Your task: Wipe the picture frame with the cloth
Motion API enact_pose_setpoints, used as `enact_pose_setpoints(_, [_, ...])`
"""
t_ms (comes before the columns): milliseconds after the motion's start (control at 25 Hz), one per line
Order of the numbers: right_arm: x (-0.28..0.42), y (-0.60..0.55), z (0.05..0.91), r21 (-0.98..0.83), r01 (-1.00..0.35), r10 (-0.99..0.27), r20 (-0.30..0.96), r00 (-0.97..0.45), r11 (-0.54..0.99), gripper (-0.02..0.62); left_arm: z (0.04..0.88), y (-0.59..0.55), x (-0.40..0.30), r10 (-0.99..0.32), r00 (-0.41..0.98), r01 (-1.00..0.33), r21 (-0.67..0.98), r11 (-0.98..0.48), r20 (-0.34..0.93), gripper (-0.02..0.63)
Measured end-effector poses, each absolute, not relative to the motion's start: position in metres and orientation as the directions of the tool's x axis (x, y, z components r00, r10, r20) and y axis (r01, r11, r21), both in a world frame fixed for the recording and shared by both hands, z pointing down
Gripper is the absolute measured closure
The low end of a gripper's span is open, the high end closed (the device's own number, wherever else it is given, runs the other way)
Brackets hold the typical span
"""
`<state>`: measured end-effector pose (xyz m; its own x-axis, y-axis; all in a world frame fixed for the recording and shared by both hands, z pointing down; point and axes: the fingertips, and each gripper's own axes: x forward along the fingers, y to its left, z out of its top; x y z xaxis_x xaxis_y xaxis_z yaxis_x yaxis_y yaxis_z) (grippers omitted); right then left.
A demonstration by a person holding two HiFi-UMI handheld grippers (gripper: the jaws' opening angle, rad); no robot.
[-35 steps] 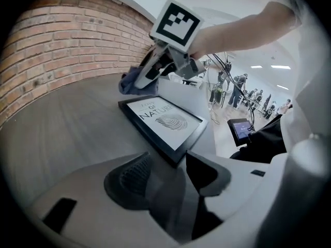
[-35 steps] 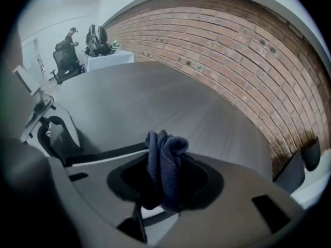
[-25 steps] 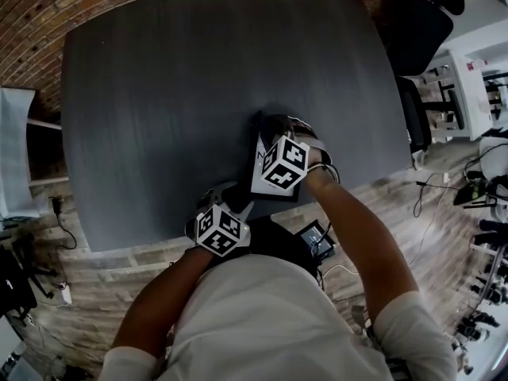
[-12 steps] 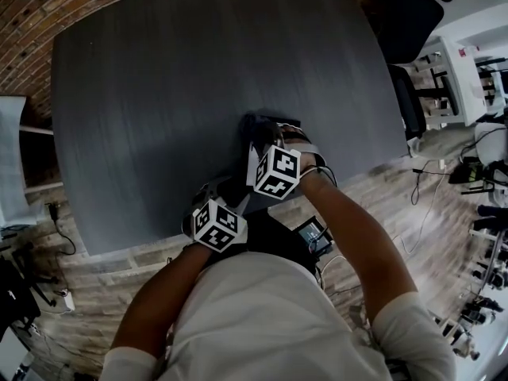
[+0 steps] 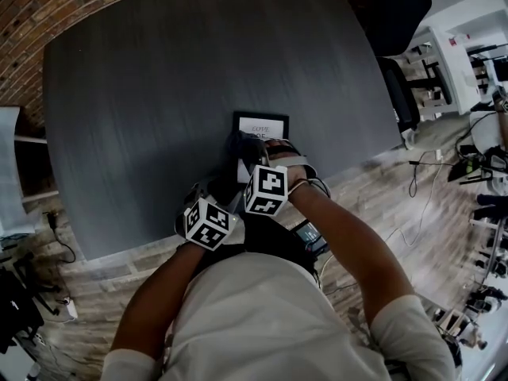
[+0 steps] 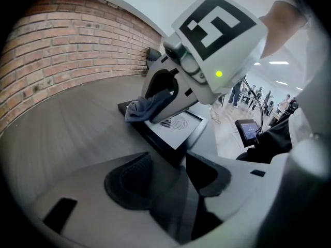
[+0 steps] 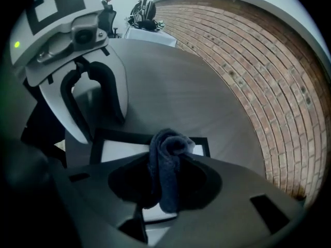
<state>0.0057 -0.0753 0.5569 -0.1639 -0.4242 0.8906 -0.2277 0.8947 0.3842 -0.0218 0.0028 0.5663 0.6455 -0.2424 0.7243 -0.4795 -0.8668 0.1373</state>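
Head view: picture frame (image 5: 262,124) is lying flat on the dark table (image 5: 159,94), with the cloth (image 5: 240,144) bunching on its left side.
Left gripper view: left gripper (image 6: 168,177) is holding its jaws apart. The frame's near corner is poking into the gap, pads not visibly touching it.
Right gripper view: right gripper (image 7: 165,185) is clamping the dark blue cloth. Its jaws have just been closing, and the cloth is hanging over the frame.

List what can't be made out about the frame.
- Lettering on the picture frame: head view, too small; the right gripper and cloth cover its lower half.
- Whether the left gripper presses on the frame's corner: left gripper view, too dark there.
- Frame's near edge: right gripper view, behind the jaws.
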Motion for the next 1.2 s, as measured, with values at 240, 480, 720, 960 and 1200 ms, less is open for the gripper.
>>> enact_pose_setpoints(240, [-0.001, -0.052, 0.559, 0.381, -0.114, -0.395, 0.907, -0.149, 0.918, 0.463, 0.567, 0.002, -0.024, -0.238, 0.648, -0.476, 0.140, -0.868, 0.724, 0.385])
enact_pose_setpoints(480, [-0.005, -0.032, 0.558, 0.321, -0.076, -0.330, 0.930, -0.165, 0.944, 0.465, 0.567, 0.002, -0.023, -0.239, 0.647, -0.476, 0.138, -0.869, 0.724, 0.385])
enact_pose_setpoints(720, [-0.008, -0.012, 0.558, 0.244, -0.111, -0.262, 0.944, -0.199, 0.963, 0.465, 0.568, 0.001, -0.022, -0.242, 0.645, -0.473, 0.131, -0.871, 0.725, 0.383])
enact_pose_setpoints(960, [-0.013, -0.001, 0.552, 0.112, -0.220, -0.175, 0.940, -0.294, 0.969, 0.468, 0.568, 0.001, -0.024, -0.235, 0.649, -0.464, 0.132, -0.876, 0.724, 0.383])
enact_pose_setpoints(1200, [-0.014, 0.011, 0.545, -0.007, -0.263, -0.090, 0.931, -0.354, 0.965, 0.468, 0.568, 0.008, -0.022, -0.193, 0.667, -0.418, 0.146, -0.897, 0.720, 0.337])
